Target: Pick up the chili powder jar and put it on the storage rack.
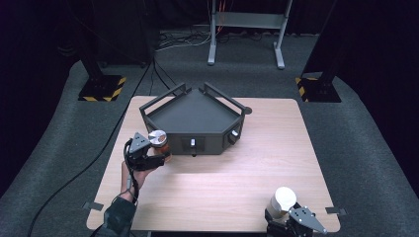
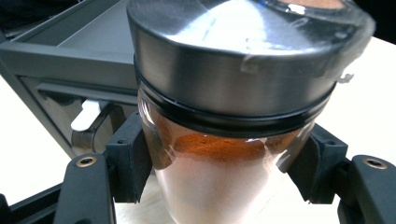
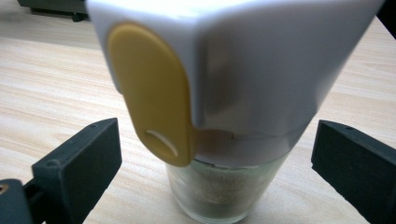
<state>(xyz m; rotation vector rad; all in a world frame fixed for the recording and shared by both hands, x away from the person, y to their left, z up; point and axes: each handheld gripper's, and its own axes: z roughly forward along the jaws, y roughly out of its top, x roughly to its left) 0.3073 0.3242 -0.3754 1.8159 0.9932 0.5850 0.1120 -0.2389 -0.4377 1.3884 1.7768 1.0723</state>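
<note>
Clamping the left gripper on the spice jar below its steel lid; glass is slick and breakable, while right gripper's jaws are standing clear of the white-capped shaker

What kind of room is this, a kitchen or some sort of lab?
Probably a lab or recording studio, not a kitchen: black curtains surround a lone wooden table, cables trail over grey carpet, and hazard-striped stand bases flank it.

left hand-held gripper jaws clamped; right hand-held gripper jaws apart
</note>
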